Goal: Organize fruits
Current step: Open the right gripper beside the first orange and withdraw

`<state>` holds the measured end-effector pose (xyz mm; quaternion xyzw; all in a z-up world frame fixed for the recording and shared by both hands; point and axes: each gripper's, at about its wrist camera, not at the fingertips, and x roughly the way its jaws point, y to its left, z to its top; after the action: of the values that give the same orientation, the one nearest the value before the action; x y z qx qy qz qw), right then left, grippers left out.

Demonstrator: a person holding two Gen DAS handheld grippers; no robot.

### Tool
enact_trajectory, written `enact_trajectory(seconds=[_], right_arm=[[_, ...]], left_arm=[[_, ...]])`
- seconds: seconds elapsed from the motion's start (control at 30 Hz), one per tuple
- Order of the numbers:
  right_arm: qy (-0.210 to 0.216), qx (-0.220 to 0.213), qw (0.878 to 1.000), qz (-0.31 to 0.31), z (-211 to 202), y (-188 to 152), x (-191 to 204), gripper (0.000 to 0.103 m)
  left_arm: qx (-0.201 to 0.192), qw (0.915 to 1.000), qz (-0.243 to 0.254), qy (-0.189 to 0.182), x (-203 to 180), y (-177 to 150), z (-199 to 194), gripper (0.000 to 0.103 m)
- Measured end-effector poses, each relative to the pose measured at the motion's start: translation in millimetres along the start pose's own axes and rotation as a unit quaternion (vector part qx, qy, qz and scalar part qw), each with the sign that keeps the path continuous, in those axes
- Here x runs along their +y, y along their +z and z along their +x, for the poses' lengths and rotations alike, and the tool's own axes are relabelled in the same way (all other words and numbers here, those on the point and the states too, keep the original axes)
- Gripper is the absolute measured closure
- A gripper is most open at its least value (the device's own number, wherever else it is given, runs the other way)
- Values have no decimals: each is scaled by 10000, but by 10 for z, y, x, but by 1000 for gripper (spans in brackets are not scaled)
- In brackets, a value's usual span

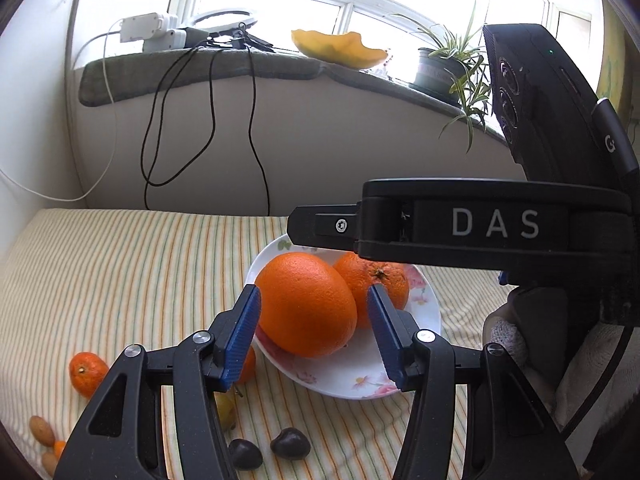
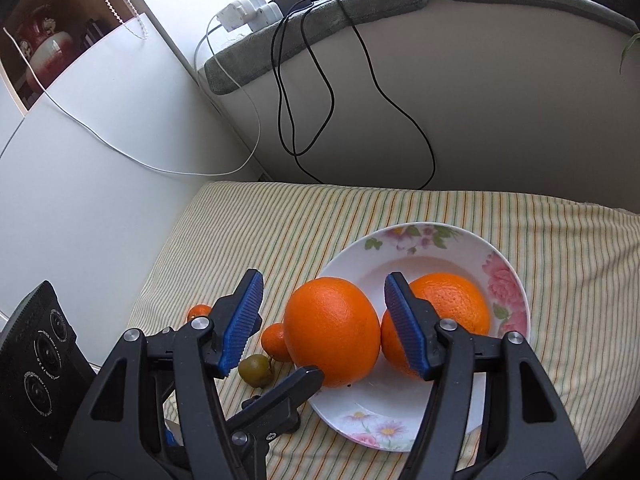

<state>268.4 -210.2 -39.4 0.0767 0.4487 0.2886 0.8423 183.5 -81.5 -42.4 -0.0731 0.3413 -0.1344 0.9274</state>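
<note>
Two oranges (image 2: 334,330) on plate (image 2: 508,280)

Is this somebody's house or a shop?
Most likely a home, perhaps a bedroom or sunroom: a striped cloth covers a soft surface, a flowered plate holds oranges, and a potted plant sits on the padded window ledge.

Both wrist fisheyes looking steeply down and forward along their fingers, sitting close over the floral plate (image 1: 424,322) (image 2: 516,300), facing the far windowsill (image 1: 256,66) (image 2: 360,4), sharing plate, two oranges, striped cloth (image 1: 120,272) (image 2: 560,248)
</note>
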Motion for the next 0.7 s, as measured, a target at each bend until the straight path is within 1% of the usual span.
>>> enact_trajectory(seconds=[0.1,0.23,0.33,0.4,0.5,0.6,0.7], right_arm=[[-17,-85,10000,-5,-72,-38,-9,33],[7,-240,9997,32,-198,-117,-20,31],[-92,-373,9993,-40,-304,-207,8,31],[-124,-509,9986,-75,-383,-281,43,30],[-120,-775,9968,-120,-519,-413,105,23],[-141,-1046,9943,-118,-655,-544,142,23],[-119,-1245,9920,-146,-777,-678,197,22]], left_arm=[[14,10000,-9,29,39,-39,-66,50],[9,9999,68,159,90,-111,-178,49],[-40,9997,9,221,156,-156,-301,47],[-69,9996,61,285,189,-197,-392,47],[-151,9990,64,411,265,-273,-559,45],[-197,9984,94,528,353,-373,-728,41],[-256,9972,103,688,472,-485,-908,41]])
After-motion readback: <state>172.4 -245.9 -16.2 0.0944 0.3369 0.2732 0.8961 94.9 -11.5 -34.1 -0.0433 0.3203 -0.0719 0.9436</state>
